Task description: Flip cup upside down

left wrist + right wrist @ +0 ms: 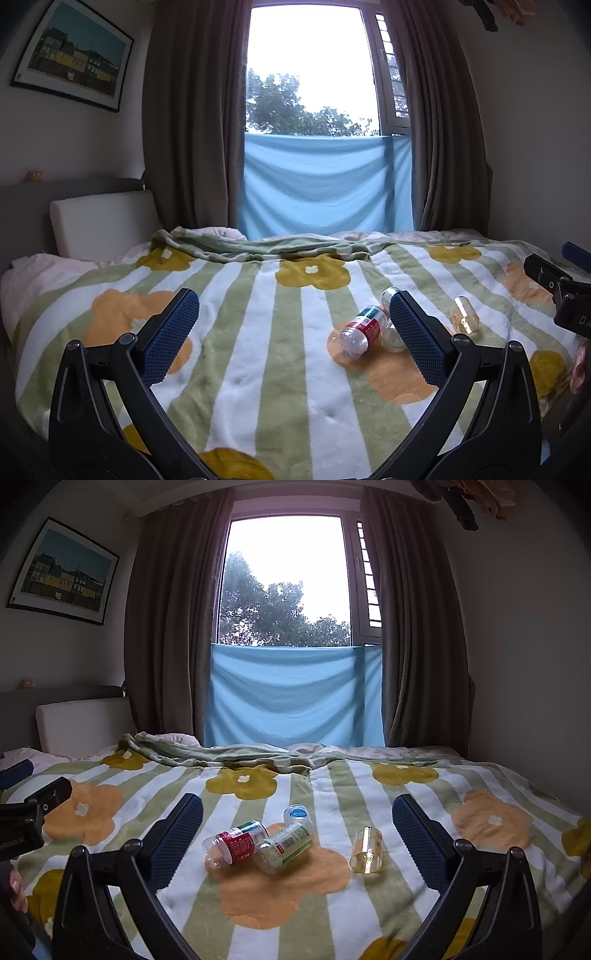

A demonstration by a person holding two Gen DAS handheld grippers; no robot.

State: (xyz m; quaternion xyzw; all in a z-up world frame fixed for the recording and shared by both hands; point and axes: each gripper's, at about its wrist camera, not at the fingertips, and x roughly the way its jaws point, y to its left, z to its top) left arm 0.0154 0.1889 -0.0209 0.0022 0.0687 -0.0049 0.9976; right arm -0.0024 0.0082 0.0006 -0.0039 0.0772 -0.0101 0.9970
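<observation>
A small clear, yellow-tinted cup [366, 849] lies on its side on the flowered blanket [258, 897]. It is between the right gripper's fingers and nearer the right-hand one. The right gripper [298, 801] is open, holds nothing, and hovers short of the cup. In the left wrist view the cup [464, 315] lies beyond and to the right of the left gripper [293, 299]. That gripper is also open, with nothing between its blue pads.
Three empty plastic bottles lie just left of the cup: a red-labelled one [232, 845], a green-labelled one [284, 845] and one with a blue-and-white end [297, 812]. A white cushion [81, 723] and headboard stand far left. Curtains and a window are behind the bed.
</observation>
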